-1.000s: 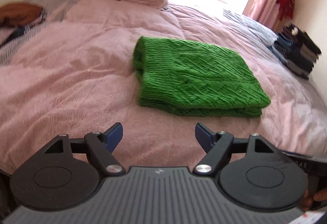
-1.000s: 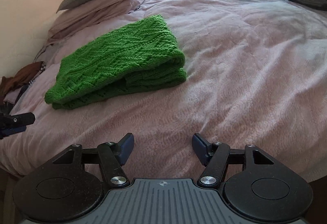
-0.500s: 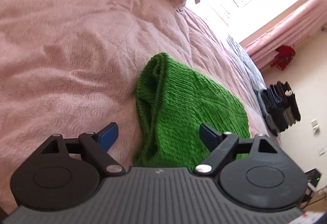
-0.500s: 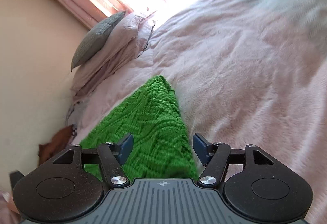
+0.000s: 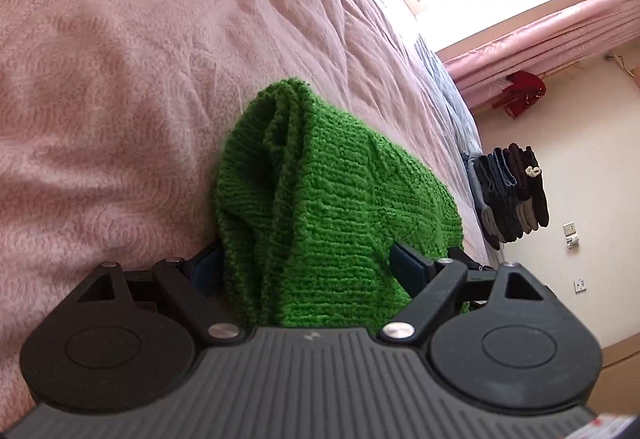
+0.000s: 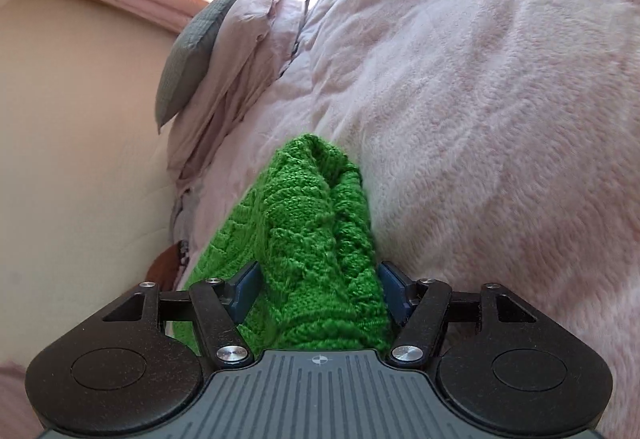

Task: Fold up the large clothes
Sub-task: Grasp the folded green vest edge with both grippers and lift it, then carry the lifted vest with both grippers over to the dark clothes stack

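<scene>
While the folded green knit sweater lies on the pink bedspread, left gripper straddles one end, jaws wide, just opened further, pads not pressing. Right gripper straddles the other end; pads flank the knit, squeeze unclear.

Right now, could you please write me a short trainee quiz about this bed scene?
1. True or false: the folded green knitted sweater lies between the jaws of both the left gripper and the right gripper.
2. What colour is the cushion on top of the pillows?
3. The stack of folded dark clothes sits: A) on the sweater, B) at the bed's far edge, C) on the pillows.

Key: 1 true; 2 grey; 3 B.
</scene>
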Motion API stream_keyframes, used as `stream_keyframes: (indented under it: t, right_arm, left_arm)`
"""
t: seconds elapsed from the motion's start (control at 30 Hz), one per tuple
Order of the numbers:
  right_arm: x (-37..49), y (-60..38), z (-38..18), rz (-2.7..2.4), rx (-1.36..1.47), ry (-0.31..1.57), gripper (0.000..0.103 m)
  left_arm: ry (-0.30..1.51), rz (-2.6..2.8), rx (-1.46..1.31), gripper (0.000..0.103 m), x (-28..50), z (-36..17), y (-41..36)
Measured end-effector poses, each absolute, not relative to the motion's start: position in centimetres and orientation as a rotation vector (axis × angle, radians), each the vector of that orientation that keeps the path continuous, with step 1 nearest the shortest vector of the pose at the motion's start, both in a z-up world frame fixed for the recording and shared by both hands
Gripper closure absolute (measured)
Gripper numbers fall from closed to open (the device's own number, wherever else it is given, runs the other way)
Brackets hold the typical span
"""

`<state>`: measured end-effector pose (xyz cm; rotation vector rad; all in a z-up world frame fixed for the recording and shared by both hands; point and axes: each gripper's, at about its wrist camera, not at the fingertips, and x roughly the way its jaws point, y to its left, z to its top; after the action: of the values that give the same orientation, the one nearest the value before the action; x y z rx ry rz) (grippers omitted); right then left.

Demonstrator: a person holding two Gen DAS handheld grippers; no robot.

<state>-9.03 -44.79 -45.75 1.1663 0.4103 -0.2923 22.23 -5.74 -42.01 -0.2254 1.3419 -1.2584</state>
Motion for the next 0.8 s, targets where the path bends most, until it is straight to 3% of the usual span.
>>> stream_keyframes:
  t: [0.2, 0.33, 0.47, 0.8]
  right_arm:
    - [-7.4, -46.2, -46.6, -0.129, 1.135, 0.486, 0.043]
    - [-5.9, -47.0, -47.4, -0.054, 1.114, 0.506, 0.068]
    - [-6.5, -46.7, -47.3, -0.051, 1.102, 0.499, 0.074]
    - [-10.2, -44.4, -38.1, -0.283, 1.145, 0.55, 0.078]
  left_arm:
    - [1.341, -1.28, -0.229, 0.042, 22.9, -42.5, -5.9]
    - [1.316, -1.279, -0.202, 0.054, 22.6, -42.5, -6.7]
    - [1.263, -1.266, -0.143, 0.067, 21.8, -41.4, -7.0]
    - [1.259, -1.217, 0.051, 0.074, 18.1, -33.0, -9.6]
